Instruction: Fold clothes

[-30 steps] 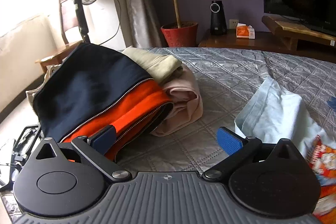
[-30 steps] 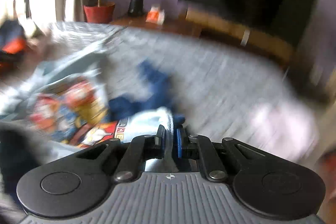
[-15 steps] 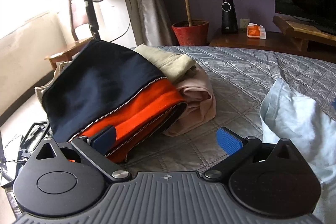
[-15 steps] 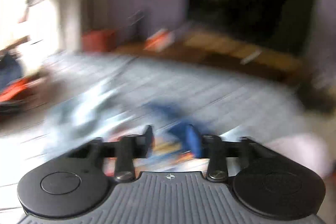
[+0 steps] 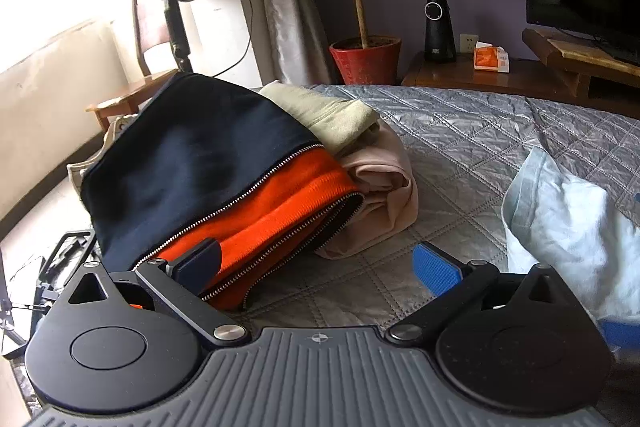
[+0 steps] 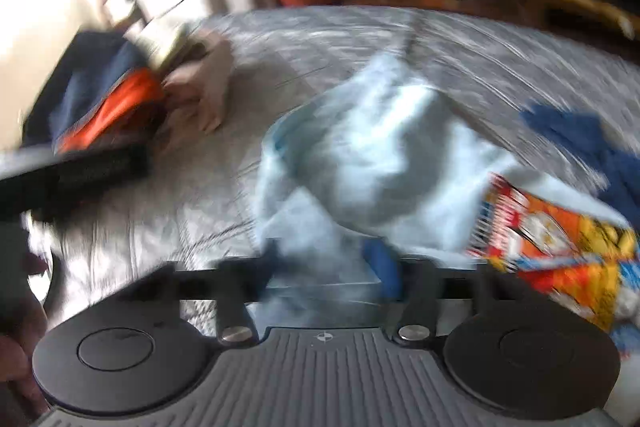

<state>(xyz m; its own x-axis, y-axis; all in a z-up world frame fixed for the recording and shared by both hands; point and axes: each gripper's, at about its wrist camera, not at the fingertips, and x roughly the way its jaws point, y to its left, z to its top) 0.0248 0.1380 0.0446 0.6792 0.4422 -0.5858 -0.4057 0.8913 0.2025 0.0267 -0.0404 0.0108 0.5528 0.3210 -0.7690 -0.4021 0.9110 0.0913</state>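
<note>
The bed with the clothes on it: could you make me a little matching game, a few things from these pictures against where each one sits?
Things:
1. navy and orange zipped jacket
2. pale blue printed T-shirt
3. red plant pot
4. orange tissue pack

Places:
A. on the floor beyond the grey quilted bed
B. on the wooden side table
C. atop the folded pile, left side of the bed
D. spread loose in front of the right gripper

Pairs: 1-C, 2-D, 3-A, 4-B
</note>
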